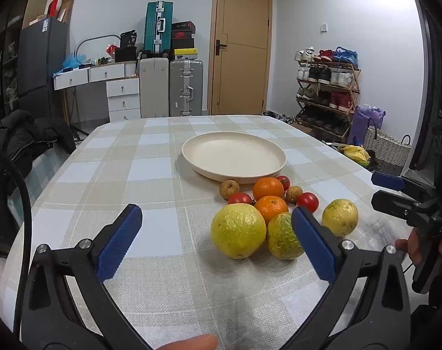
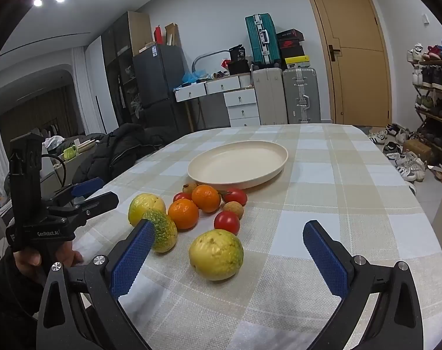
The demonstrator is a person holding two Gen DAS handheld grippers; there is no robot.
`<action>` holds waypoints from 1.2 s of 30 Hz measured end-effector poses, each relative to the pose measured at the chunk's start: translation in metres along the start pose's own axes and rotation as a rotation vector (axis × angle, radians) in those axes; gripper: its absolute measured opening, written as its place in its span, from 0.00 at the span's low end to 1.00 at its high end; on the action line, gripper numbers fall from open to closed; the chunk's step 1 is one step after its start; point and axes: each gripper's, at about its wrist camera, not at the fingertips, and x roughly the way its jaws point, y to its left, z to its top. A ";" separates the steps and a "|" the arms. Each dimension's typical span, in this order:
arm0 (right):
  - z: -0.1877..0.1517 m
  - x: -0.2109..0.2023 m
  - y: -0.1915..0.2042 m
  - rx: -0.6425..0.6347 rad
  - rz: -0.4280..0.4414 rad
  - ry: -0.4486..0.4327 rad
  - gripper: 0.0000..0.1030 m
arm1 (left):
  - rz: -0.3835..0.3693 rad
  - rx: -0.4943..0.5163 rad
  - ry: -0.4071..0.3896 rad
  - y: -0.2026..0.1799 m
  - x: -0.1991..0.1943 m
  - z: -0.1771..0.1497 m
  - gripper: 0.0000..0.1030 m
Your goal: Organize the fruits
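Both wide open and empty: right gripper (image 2: pixel 228 258) nearer, just short of nearest yellow-green fruit (image 2: pixel 216 254); left gripper (image 1: pixel 218 240) near largest yellow fruit (image 1: pixel 238 231); cream plate (image 2: pixel 282 157) farther back.

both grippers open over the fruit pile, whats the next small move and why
Probably ease the right gripper forward around the nearest yellow-green fruit: it lies apart from the pile, between the open jaws, and the plate is empty.
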 end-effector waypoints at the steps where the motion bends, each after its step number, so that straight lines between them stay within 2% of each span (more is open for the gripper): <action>1: 0.000 0.000 0.000 0.000 0.001 -0.005 1.00 | 0.010 0.014 0.007 -0.001 0.000 0.000 0.99; 3: 0.000 -0.002 0.000 -0.004 0.001 -0.006 1.00 | 0.009 0.016 -0.003 -0.001 0.000 0.000 0.99; 4: 0.000 0.002 0.000 0.002 -0.002 0.025 1.00 | 0.009 0.016 -0.002 -0.001 0.000 0.000 0.99; 13: -0.001 0.002 0.002 -0.013 -0.011 0.010 1.00 | 0.007 -0.009 0.001 0.005 -0.005 0.009 0.99; 16: 0.001 0.001 0.004 -0.017 -0.013 0.013 1.00 | 0.016 0.001 -0.013 0.002 -0.002 0.001 0.99; 36: -0.002 0.001 0.002 -0.016 -0.013 0.012 1.00 | 0.023 0.012 -0.016 0.000 -0.001 0.000 0.99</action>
